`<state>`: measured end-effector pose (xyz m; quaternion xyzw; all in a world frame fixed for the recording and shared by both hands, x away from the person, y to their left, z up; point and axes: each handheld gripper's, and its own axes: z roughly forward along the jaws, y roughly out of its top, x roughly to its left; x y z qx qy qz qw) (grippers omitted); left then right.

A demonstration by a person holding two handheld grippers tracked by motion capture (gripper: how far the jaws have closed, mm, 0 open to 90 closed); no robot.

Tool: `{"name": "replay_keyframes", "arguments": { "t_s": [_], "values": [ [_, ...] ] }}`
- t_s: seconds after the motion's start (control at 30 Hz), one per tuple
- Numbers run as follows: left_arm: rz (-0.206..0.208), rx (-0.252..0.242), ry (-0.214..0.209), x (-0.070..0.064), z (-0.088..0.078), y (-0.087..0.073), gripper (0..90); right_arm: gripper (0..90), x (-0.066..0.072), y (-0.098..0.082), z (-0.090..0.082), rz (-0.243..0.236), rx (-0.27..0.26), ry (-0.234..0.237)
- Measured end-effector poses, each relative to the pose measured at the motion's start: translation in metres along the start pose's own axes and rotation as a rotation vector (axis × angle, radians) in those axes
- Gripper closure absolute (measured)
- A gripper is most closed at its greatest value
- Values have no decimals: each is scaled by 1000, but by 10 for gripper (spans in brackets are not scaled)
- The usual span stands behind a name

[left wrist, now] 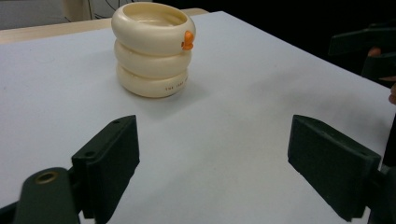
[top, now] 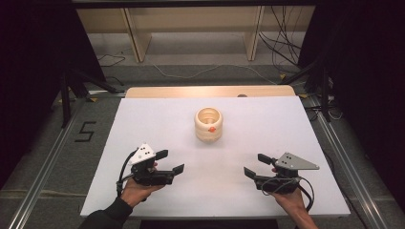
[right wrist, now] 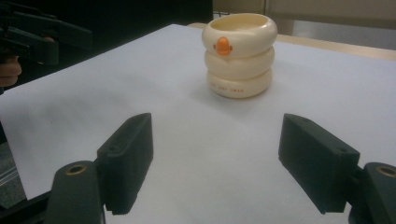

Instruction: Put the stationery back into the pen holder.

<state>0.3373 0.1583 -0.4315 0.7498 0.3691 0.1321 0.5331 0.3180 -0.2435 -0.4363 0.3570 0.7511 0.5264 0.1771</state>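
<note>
Two claws sit low over a white tabletop (top: 143,124), one in each of a person's hands, both at the near edge. The left claw (top: 170,161) is on the near left, its two black jaws spread wide apart with nothing between them. The right claw (top: 258,165) is on the near right, its jaws likewise spread wide and holding nothing. Both point inward and forward toward the middle of the tabletop.

Well ahead of both claws, near the centre of the tabletop, stands a cream-coloured cup (top: 208,124) shaped like three stacked rings, upright and open at the top. A small orange knob (top: 210,129) sticks out from its top ring, on the side facing the person. In the left gripper view the cup (left wrist: 153,48) stands beyond the jaws, up and to the left, with small lettering on its bottom ring. In the right gripper view the cup (right wrist: 239,55) stands beyond the jaws, its orange knob (right wrist: 222,45) turned toward the camera.
</note>
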Motion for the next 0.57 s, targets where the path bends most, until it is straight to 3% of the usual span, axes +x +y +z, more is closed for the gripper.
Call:
{"name": "replay_keyframes", "arguments": {
  "t_s": [0.57],
  "values": [
    [-12,-21,1,2,0,1,159,269,-2,0,0,10,-1,-1]
  ]
}}
